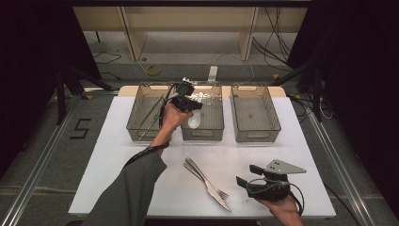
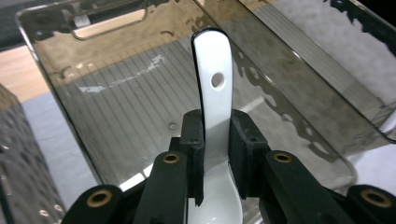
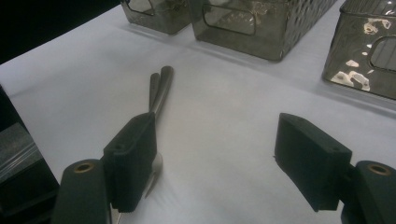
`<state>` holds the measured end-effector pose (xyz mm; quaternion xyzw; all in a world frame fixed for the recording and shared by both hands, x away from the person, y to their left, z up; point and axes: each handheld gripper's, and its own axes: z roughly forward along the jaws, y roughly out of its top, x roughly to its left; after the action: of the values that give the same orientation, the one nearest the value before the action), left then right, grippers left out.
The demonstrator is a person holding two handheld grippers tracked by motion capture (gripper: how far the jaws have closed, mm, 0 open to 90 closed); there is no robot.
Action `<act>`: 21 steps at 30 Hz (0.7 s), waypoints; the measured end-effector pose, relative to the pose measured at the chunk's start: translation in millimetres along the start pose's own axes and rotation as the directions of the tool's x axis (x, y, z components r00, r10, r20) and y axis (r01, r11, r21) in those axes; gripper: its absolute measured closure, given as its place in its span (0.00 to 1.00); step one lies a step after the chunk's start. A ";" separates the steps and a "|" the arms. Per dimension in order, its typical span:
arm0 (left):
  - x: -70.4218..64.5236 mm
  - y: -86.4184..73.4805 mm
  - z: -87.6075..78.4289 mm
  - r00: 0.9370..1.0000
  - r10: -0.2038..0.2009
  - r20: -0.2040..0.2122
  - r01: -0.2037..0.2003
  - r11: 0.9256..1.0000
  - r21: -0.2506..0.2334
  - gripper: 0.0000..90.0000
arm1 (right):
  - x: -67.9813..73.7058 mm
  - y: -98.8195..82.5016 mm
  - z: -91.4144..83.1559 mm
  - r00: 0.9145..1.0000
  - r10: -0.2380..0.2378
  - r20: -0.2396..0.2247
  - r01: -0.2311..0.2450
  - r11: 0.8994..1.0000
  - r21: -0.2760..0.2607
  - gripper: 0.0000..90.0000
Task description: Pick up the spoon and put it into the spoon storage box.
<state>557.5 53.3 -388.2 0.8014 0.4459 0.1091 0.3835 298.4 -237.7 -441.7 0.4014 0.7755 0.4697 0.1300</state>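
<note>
While the white surface [image 1: 117, 155] carries everything, three smoky clear bins stand in a row along its twelve o'clock edge: the left bin [image 1: 147, 113] at eleven o'clock, the middle bin [image 1: 207, 123] at twelve and the right bin [image 1: 255, 113] at one. A pair of long thin utensils [image 1: 149, 117] lies slantwise in the left bin. The left tongs [image 1: 188, 101] hang over the middle bin, near its eleven o'clock corner, held by a hand [image 1: 173, 117] whose grey sleeve [image 1: 134, 188] comes in from six o'clock. They are clamped on a white ceramic spoon [image 2: 214, 74]; in the left gripper view the pads [image 2: 194, 135] press both sides of its handle, the bowl toward the camera and the handle end, with its small hole, pointing to twelve o'clock above the ribbed bin floor. The right tongs [image 1: 247, 175] rest at five o'clock on the surface, jaws wide apart with nothing between them. A knife [image 1: 211, 188] and fork [image 1: 204, 179] lie together at six o'clock, just at nine o'clock of those tongs.
</note>
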 end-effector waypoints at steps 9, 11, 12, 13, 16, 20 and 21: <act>1.3 0.5 -0.4 0.999 -0.050 0.001 0.050 0.999 -0.021 0.70 | 0.3 0.0 0.1 1.000 -0.003 -0.002 0.003 1.000 -0.001 0.34; 2.2 0.0 -1.8 0.998 -0.056 0.008 0.056 0.998 -0.020 0.67 | 0.3 0.0 0.0 1.000 -0.001 0.000 0.001 1.000 0.000 0.34; 2.7 0.0 -2.9 0.998 -0.062 0.015 0.062 0.998 -0.014 0.65 | 0.3 0.0 -0.2 1.000 -0.002 0.000 0.002 1.000 0.000 0.34; 2.8 0.2 -3.6 0.997 -0.069 0.021 0.069 0.998 -0.009 0.61 | 0.3 -0.1 -0.3 1.000 -0.002 0.000 0.002 1.000 -0.001 0.34; 2.3 0.1 -6.5 0.997 -0.079 0.026 0.080 0.997 -0.017 0.54 | 0.3 -0.1 0.2 1.000 -0.001 0.001 0.001 1.000 -0.001 0.34; 3.3 -2.8 -16.1 0.995 -0.084 0.053 0.084 0.996 0.004 0.44 | 0.1 -0.1 -0.4 1.000 0.000 0.003 0.000 1.000 0.000 0.34; 3.8 -4.2 -18.2 0.995 -0.082 0.059 0.081 0.997 0.010 0.43 | 0.1 -0.1 -0.3 1.000 0.001 0.004 -0.001 1.000 0.002 0.34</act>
<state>547.6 67.0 -379.4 0.7868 0.4671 0.0678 0.3978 298.1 -237.8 -441.7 0.4029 0.7754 0.4683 0.1308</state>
